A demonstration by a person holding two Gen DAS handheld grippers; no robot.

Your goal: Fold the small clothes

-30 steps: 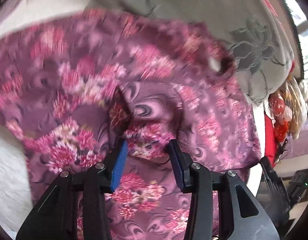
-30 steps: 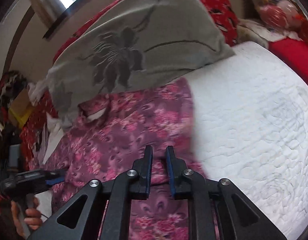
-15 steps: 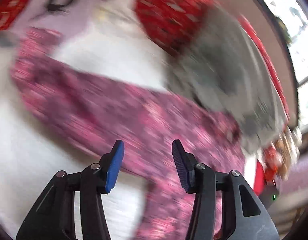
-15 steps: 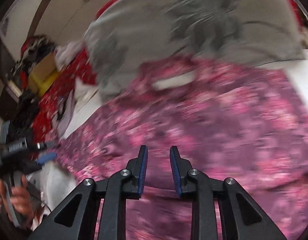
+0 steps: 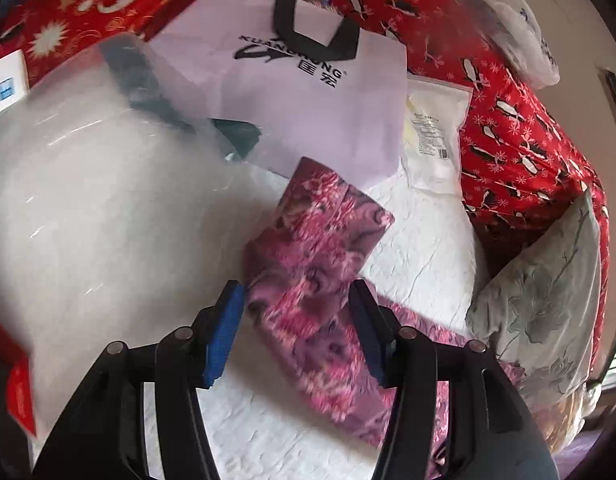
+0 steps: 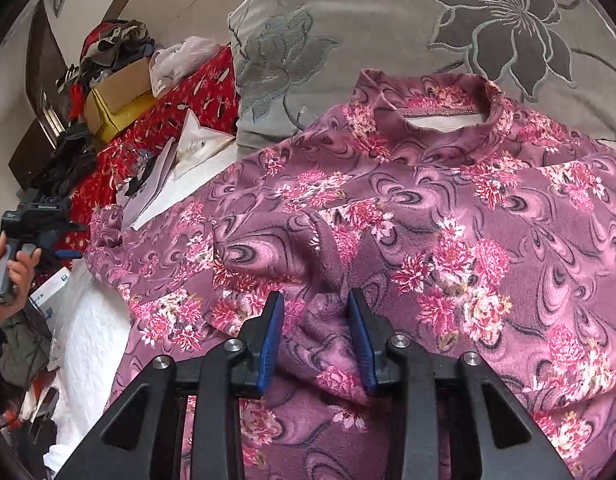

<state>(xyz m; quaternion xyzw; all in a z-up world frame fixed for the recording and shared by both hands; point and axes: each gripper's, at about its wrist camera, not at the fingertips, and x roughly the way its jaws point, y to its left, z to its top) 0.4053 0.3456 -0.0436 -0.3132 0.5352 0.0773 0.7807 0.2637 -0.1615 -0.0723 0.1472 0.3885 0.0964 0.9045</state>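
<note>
R gripper (image 6: pixel 316 336): blue-padded jaws were parting, with a raised fold of the purple floral top (image 6: pixel 388 220) bunched between them; pads looked just beside the fabric, not pinching it. The top lay spread front-up across the white quilted mattress (image 6: pixel 92 340), its collar (image 6: pixel 440 116) at the far end against a grey flower-embroidered pillow (image 6: pixel 388 28). One sleeve ran off toward the left of that view. Far left, a person's hand (image 6: pixel 16 268) gripped the handle of the other tool.

L gripper (image 5: pixel 298 328): jaws also parting, roughly half spread, nothing pinched. The sleeve (image 5: pixel 316 248) of the top lay on the mattress under and beyond the gap btwn the pads, its cuff end pointing away toward a white tote bag (image 5: pixel 308 92) with black handles and printed lettering. Left of the sleeve sat a clear plastic bag (image 5: pixel 100 200), blurred. Right of the tote lay a small white zip pouch (image 5: pixel 432 136) w/ a printed label. Behind everything ran a red patterned blanket (image 5: pixel 520 128); the grey pillow showed at the right edge of this view.
</note>
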